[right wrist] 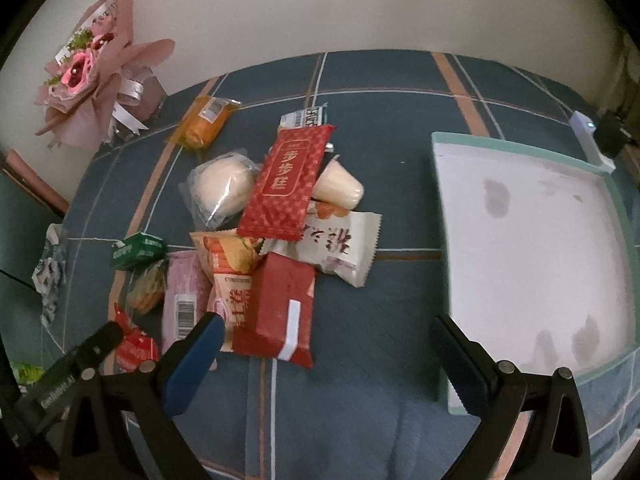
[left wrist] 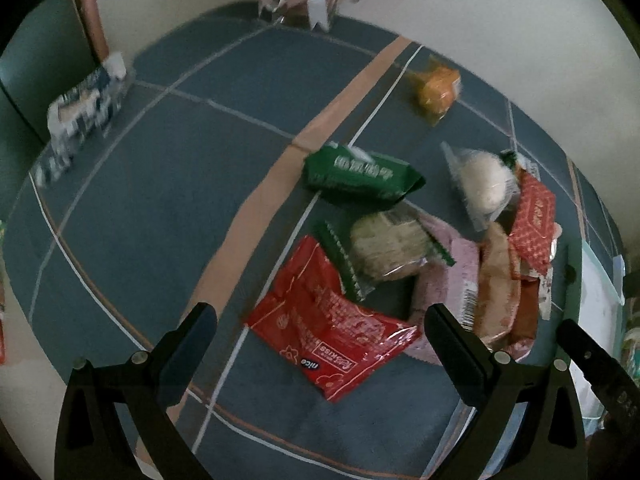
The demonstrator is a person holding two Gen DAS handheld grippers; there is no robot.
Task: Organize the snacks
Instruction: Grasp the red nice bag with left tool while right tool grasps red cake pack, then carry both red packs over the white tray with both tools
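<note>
Plaid tablecloth [left wrist: 168, 208]; red packet [left wrist: 328, 332] reads "nice", "Kiss".

Snack pile [right wrist: 276, 236] is sitting mid-table on the blue plaid cloth [right wrist: 360, 340], packets overlapping and touching, with the long red packet [right wrist: 286, 184] lying on top of the bun [right wrist: 226, 188] and the cup [right wrist: 338, 190], so nothing beneath it is reachable without shifting it. Bare cloth is lying open between the pile and the white tray [right wrist: 532, 256], and in front of the dark red packet [right wrist: 280, 308]. On the left side, a wide patch of cloth [left wrist: 160, 200] is staying free between the glossy red packet [left wrist: 332, 332] and the blue-white pack [left wrist: 84, 108], with the bouquet [right wrist: 92, 68] blocking the far corner.
</note>
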